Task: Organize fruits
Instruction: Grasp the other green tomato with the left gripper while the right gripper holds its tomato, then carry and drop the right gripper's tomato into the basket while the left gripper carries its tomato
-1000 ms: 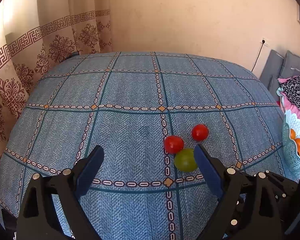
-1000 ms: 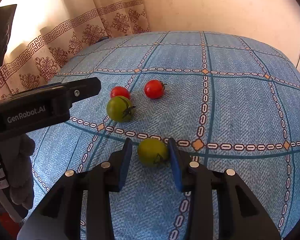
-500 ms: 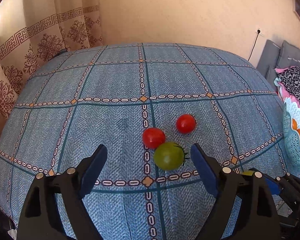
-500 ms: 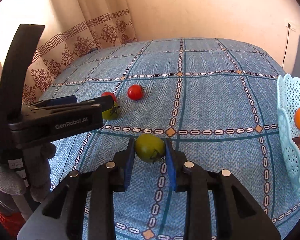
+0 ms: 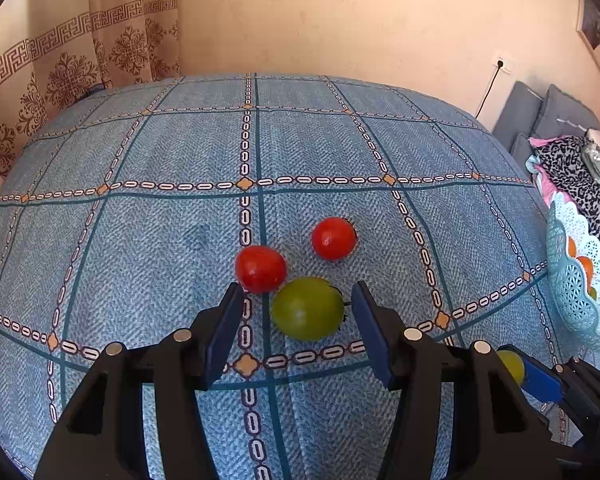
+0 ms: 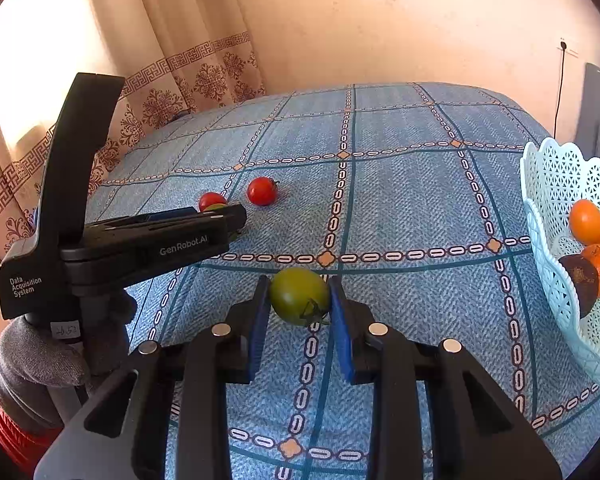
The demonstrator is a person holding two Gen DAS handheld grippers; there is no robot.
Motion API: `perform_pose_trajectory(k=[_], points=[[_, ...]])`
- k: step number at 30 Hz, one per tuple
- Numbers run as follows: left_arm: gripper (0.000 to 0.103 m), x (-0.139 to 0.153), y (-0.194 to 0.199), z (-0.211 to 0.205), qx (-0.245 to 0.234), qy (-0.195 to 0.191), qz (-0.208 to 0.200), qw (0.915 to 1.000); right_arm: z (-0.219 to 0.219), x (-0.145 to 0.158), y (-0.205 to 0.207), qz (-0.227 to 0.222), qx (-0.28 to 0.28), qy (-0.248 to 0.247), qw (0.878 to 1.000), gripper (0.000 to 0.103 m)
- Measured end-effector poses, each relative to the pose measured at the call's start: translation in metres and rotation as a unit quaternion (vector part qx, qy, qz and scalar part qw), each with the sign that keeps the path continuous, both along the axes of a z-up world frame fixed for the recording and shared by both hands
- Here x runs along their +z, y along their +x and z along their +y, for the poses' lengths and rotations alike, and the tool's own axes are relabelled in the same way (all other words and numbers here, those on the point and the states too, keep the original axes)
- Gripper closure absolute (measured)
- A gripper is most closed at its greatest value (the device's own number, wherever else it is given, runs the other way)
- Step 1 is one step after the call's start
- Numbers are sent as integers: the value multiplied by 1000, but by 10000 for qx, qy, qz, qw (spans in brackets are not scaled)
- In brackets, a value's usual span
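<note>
My right gripper (image 6: 298, 300) is shut on a green tomato (image 6: 299, 295) and holds it above the blue cloth; it also shows in the left wrist view (image 5: 511, 366). My left gripper (image 5: 298, 306) is open, its jaws either side of a second green tomato (image 5: 307, 308) lying on the cloth. Two red tomatoes (image 5: 260, 269) (image 5: 333, 238) lie just beyond it, the nearer one touching the green one. In the right wrist view the left gripper (image 6: 236, 216) hides most of that green tomato; the red ones (image 6: 262, 191) (image 6: 210, 201) show.
A pale blue lattice basket (image 6: 556, 264) stands at the right table edge with oranges (image 6: 586, 222) and a dark fruit in it; it also shows in the left wrist view (image 5: 572, 292). Patterned curtain at the left, wall behind, cushions and clothes at the far right.
My left gripper has moved forward around the lying green tomato and its jaws have narrowed. My right gripper has lifted its green tomato and swung right, bringing the basket into view.
</note>
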State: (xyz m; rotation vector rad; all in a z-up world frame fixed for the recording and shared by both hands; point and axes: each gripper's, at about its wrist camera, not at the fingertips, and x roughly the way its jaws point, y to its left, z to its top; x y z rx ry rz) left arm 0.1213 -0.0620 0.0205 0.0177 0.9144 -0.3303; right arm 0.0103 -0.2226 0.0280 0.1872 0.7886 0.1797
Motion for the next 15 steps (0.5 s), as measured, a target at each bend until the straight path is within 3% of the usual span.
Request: perform_pose_trajectory(k=[5,8,15], points=[[50,-5,1,-1,-23,-135,91,9999,-1,2,-5,-32,-55,37,10000,73],[65,-4,-3,-4,-152,-242,87,9996,-3,4,-8,-54,-87,67,9999,73],[68,3,-13,-6,-208,-207,33,9996,-9,17,-17,-218,-178,125,9995,73]])
